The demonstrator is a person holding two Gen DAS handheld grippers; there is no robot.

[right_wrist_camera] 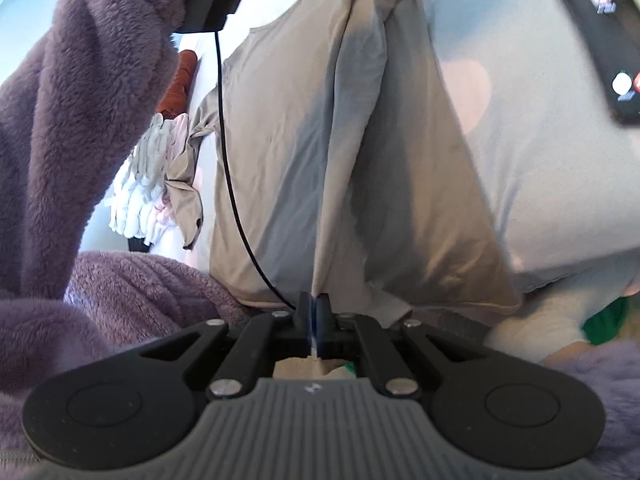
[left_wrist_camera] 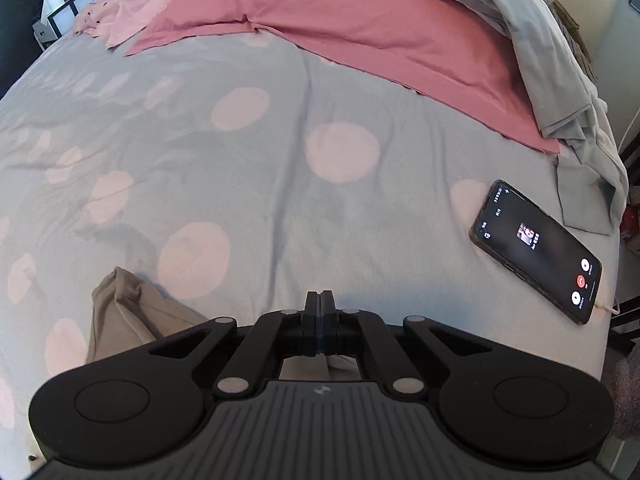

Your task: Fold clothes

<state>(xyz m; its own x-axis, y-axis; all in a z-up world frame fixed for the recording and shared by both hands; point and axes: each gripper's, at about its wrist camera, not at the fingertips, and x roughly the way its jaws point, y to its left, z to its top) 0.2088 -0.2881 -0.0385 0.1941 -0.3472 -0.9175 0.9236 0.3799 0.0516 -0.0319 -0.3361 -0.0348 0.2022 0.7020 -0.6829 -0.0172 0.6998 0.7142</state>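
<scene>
The beige garment (right_wrist_camera: 360, 152) is draped over the near edge of the bed (left_wrist_camera: 248, 168), smooth thin fabric with a long fold ridge running up its middle and a hemmed bottom edge hanging just past the mattress side. The right hand-held gripper (right_wrist_camera: 314, 304) has its jaws pressed together with a pinch of that beige cloth caught between them near the hem. The left hand-held gripper (left_wrist_camera: 319, 300) is fully closed too, fingers flat against each other over the bedspread; a bit of beige cloth shows just beneath it, but I can't tell if it's gripping any. The middle of the bed is wide open, soft blue cover with pale pink dots. A black phone (left_wrist_camera: 536, 252) with its screen lit lies near the right edge, and a pink sheet (left_wrist_camera: 360, 32) plus a grey garment (left_wrist_camera: 552, 64) sit along the far side. A fuzzy purple sleeve (right_wrist_camera: 80, 100) fills the right camera's left side.
</scene>
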